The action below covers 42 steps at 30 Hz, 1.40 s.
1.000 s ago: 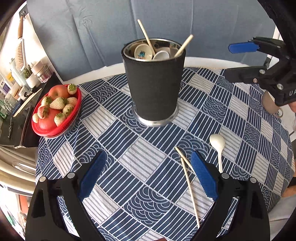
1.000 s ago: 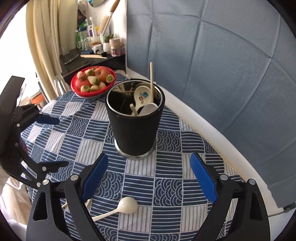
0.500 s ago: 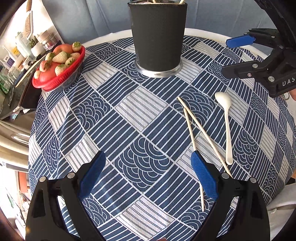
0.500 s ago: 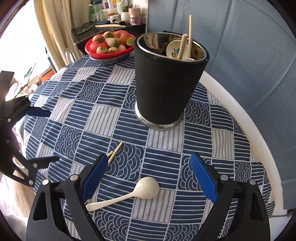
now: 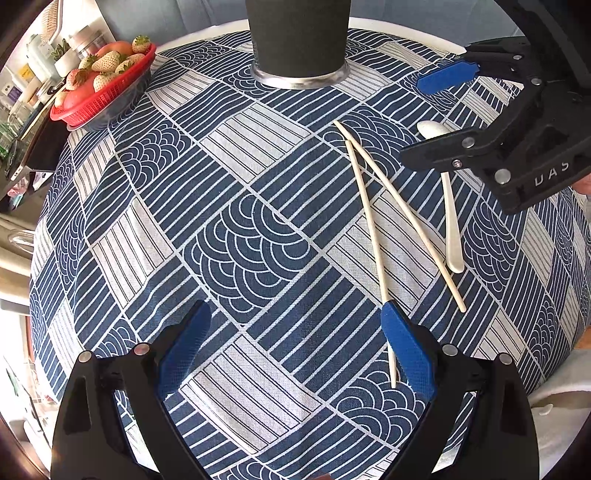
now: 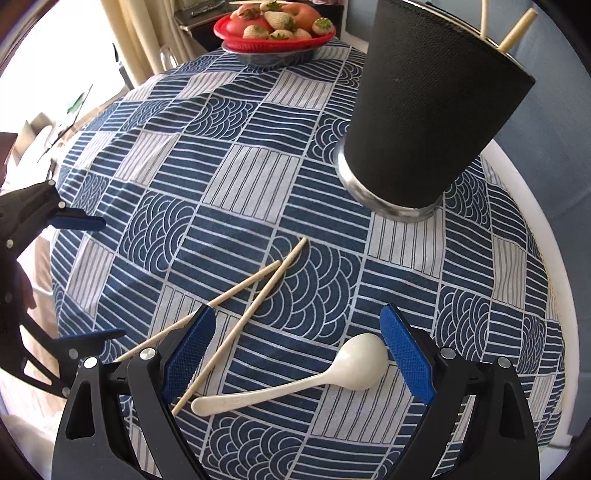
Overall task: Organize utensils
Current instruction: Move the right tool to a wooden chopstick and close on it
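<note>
Both grippers, left [image 5: 295,339] and right [image 6: 297,339], have dropped toward the chopsticks [image 5: 373,221], fingers wide, empty.

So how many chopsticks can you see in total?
4: two chopsticks lying crossed on the tablecloth, two more standing in the black holder. Others may hide inside.

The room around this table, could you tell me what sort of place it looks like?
Probably a home dining or kitchen corner: a round table under a blue patterned tablecloth, a red basket of fruit, a black utensil holder, and a side counter with jars and bottles.
</note>
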Available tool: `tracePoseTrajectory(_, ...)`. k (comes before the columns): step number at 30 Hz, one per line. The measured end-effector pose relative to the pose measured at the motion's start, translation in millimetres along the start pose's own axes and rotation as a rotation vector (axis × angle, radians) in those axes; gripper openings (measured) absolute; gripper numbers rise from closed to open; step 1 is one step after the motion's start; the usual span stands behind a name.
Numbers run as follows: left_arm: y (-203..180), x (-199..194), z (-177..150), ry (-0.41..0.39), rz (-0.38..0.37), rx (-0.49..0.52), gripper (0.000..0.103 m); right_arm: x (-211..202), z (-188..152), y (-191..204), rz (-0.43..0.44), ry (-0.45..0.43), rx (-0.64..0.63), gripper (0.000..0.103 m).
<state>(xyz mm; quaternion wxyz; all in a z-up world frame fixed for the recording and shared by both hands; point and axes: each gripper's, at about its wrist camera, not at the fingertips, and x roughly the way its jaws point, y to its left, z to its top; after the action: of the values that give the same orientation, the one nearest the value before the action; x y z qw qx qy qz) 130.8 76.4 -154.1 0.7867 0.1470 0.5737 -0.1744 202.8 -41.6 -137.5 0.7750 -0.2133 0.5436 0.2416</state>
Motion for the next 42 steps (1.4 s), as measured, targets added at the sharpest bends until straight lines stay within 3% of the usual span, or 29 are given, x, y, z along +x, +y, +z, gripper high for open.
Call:
tracePoseTrajectory(8, -18.9, 14.8, 3.7, 0.006, 0.0, 0.048, 0.091, 10.2, -2.3, 4.8, -0.038, 0.039, -0.023, 0.086)
tracePoseTrajectory(11, -18.4, 22.9, 7.8, 0.016, 0.007, 0.033, 0.076, 13.7, -1.3, 6.2, -0.039, 0.048, -0.027, 0.086)
tracePoseTrajectory(13, -11.9, 21.9, 10.5, 0.005, -0.018, -0.002, 0.061, 15.9, -0.5, 9.6, -0.042, 0.053, -0.037, 0.086)
tracePoseTrajectory(15, -3.7, 20.4, 14.6, -0.003, -0.015, -0.035, 0.021, 18.3, 0.4, 12.7, -0.041, 0.058, -0.043, 0.086)
tracePoseTrajectory(18, 13.8, 21.8, 16.3, 0.018, -0.018, -0.101, 0.005, 24.7, 4.0, 15.2, -0.028, 0.07, -0.034, 0.086)
tracePoseTrajectory(23, 29.7, 21.2, 10.0, 0.02, 0.003, -0.158, 0.005, 35.9, 10.9, 17.0, 0.015, 0.087, 0.003, 0.086)
tracePoseTrajectory(25, 31.0, 21.5, 8.6, 0.006, -0.004, -0.165, 0.005, 49.5, 9.9, 14.7, 0.036, 0.137, 0.042, 0.089)
tracePoseTrajectory(29, 26.2, 18.8, 5.2, -0.005, 0.005, -0.14, 0.006, 51.1, 4.0, 18.7, 0.026, 0.085, 0.042, 0.096)
tracePoseTrajectory(33, 23.2, 19.8, 9.3, 0.031, 0.027, -0.102, 0.009, 51.5, 4.0, 18.6, 0.025, 0.103, 0.038, 0.097)
tracePoseTrajectory(34, 20.3, 19.7, 9.3, 0.04, 0.064, -0.078, 0.014, 52.4, 5.6, 18.4, 0.025, 0.115, 0.036, 0.097)
tracePoseTrajectory(35, 14.7, 21.4, 12.4, 0.046, 0.13, -0.057, 0.032, 53.8, 7.5, 17.9, 0.025, 0.126, 0.033, 0.097)
tracePoseTrajectory(36, 8.6, 23.9, 15.5, 0.05, 0.218, -0.045, 0.055, 54.3, 8.6, 17.8, 0.024, 0.135, 0.029, 0.097)
tracePoseTrajectory(37, 6.5, 25.3, 16.5, 0.053, 0.286, -0.051, 0.063, 56.5, 11.6, 17.3, 0.024, 0.139, 0.036, 0.097)
tracePoseTrajectory(38, 8.2, 25.8, 17.3, 0.056, 0.295, -0.074, 0.066, 56.5, 12.0, 18.3, 0.02, 0.137, 0.047, 0.097)
tracePoseTrajectory(39, 14.4, 25.7, 18.2, 0.066, 0.25, -0.115, 0.06, 56.3, 11.4, 18.4, 0.015, 0.13, 0.058, 0.096)
tracePoseTrajectory(41, 40.1, 24.4, 13.6, 0.08, 0.06, -0.277, 0.043, 54.9, 8.1, 19.1, 0.005, 0.114, 0.075, 0.093)
tracePoseTrajectory(42, 45.7, 22.7, 11.0, 0.069, 0.055, -0.303, 0.034, 51.6, 4.9, 19.0, 0.004, 0.104, 0.08, 0.09)
